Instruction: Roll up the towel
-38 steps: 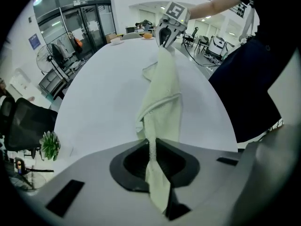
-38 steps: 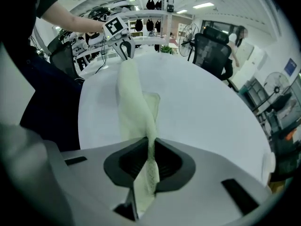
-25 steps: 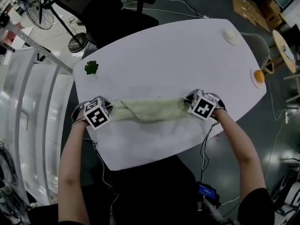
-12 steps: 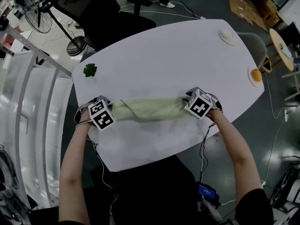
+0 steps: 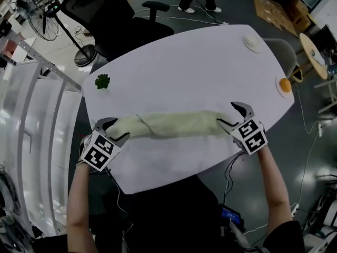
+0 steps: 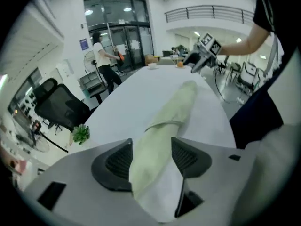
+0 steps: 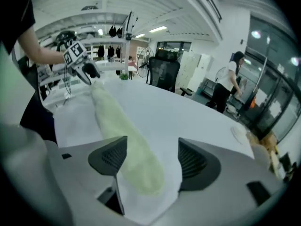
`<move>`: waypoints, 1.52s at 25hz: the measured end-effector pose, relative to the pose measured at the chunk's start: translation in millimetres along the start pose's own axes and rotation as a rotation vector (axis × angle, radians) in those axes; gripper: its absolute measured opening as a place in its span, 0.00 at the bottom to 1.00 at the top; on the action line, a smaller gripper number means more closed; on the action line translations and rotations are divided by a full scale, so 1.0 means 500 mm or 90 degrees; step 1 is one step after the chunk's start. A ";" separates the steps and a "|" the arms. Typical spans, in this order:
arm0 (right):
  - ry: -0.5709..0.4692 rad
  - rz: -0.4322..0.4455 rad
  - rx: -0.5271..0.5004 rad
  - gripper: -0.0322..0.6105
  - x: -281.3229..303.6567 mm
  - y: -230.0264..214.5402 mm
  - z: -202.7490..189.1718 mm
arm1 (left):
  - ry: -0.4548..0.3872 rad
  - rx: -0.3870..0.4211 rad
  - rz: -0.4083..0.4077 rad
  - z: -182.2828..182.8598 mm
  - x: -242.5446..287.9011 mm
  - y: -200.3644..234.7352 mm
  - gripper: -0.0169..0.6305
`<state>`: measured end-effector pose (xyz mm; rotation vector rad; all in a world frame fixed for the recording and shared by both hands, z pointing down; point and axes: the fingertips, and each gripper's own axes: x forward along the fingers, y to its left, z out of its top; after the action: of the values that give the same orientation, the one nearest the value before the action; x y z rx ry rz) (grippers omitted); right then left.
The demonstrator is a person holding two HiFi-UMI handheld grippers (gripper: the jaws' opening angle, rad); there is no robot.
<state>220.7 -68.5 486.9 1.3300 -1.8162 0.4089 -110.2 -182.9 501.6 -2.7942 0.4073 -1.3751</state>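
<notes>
Pale-green rolled cloth towel (image 5: 174,124) lies on the white oval desk (image 5: 195,62). The left hand-held gripper (image 5: 115,129) and right hand-held gripper (image 5: 229,114), jaws just opened, straddle its ends, released.

White table (image 5: 184,67), green plant (image 5: 102,81), office chair (image 5: 108,15)

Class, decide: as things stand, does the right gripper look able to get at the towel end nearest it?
Probably yes. The right gripper has just been opening; its fingers stand apart, the rolled towel's end shows between them untouched, and nothing blocks it.
</notes>
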 end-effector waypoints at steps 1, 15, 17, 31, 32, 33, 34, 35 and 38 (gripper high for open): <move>-0.018 0.020 0.035 0.61 -0.010 0.023 0.000 | -0.022 -0.043 -0.016 0.007 -0.003 -0.019 0.47; -0.301 0.131 0.404 0.72 -0.092 0.272 0.104 | -0.391 -0.425 -0.102 0.134 -0.090 -0.130 0.45; -0.341 0.106 0.413 0.66 -0.113 0.272 0.129 | -0.418 -0.419 -0.081 0.152 -0.107 -0.123 0.43; -0.449 -0.051 0.315 0.24 -0.237 0.290 0.211 | -0.504 -0.293 0.105 0.189 -0.264 -0.114 0.09; -0.450 -0.060 0.315 0.20 -0.239 0.285 0.209 | -0.508 -0.287 0.115 0.185 -0.270 -0.112 0.09; -0.448 -0.072 0.313 0.15 -0.241 0.279 0.206 | -0.512 -0.285 0.122 0.180 -0.274 -0.110 0.09; -0.443 -0.083 0.309 0.11 -0.242 0.274 0.203 | -0.514 -0.287 0.127 0.173 -0.278 -0.108 0.08; -0.436 -0.091 0.306 0.07 -0.244 0.271 0.200 | -0.514 -0.291 0.131 0.167 -0.280 -0.106 0.07; -0.426 -0.088 0.305 0.06 -0.245 0.269 0.192 | -0.507 -0.293 0.137 0.155 -0.281 -0.109 0.05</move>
<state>70.6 -3.7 361.8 2.0994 -2.2234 0.3612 -119.4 -106.7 350.6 -3.1846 1.0245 -0.0659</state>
